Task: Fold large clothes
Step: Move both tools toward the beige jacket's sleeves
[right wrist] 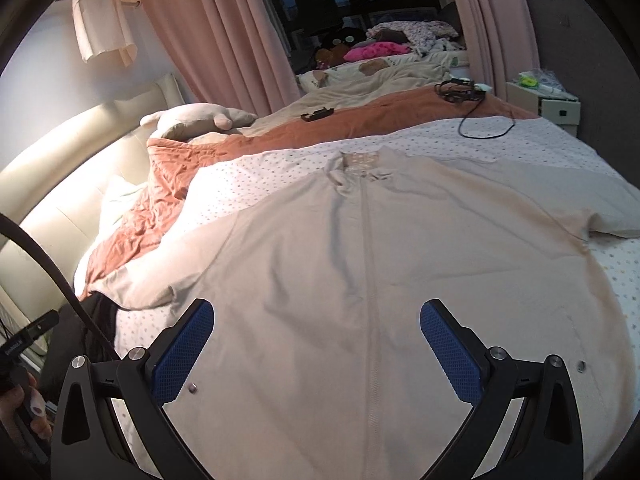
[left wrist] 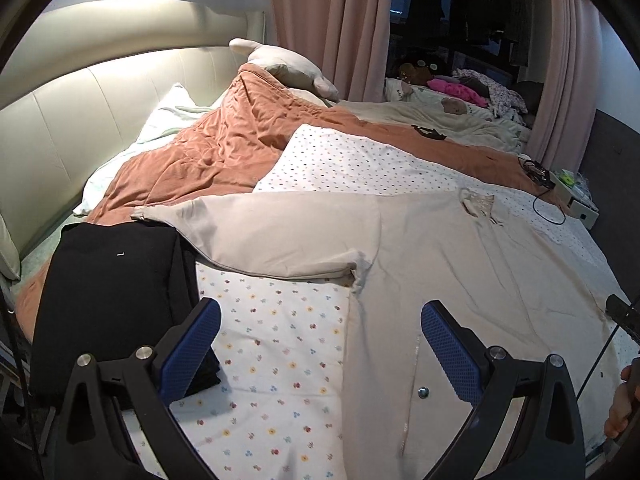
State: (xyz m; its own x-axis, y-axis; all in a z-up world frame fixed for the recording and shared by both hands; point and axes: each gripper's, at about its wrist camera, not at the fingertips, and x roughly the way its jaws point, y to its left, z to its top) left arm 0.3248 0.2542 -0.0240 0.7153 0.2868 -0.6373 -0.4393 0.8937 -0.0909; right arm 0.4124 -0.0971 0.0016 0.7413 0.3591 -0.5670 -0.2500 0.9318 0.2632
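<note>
Your right gripper (right wrist: 316,338) hovers with its jaws wide apart, gripping nothing, over the lower front of a beige zip-front garment (right wrist: 360,248). The garment lies spread flat, front up, on a white floral-print quilt (right wrist: 256,184); its neckline points away from you and its zipper runs between the blue pads (right wrist: 182,350). Metal snaps (right wrist: 193,388) sit near each pad. A rust-orange blanket (right wrist: 168,184) lies bunched beyond the quilt, beside pink curtains (right wrist: 216,28).

Black left gripper (left wrist: 320,344) and right gripper (right wrist: 316,344), blue dimpled pads, silver screws.
</note>
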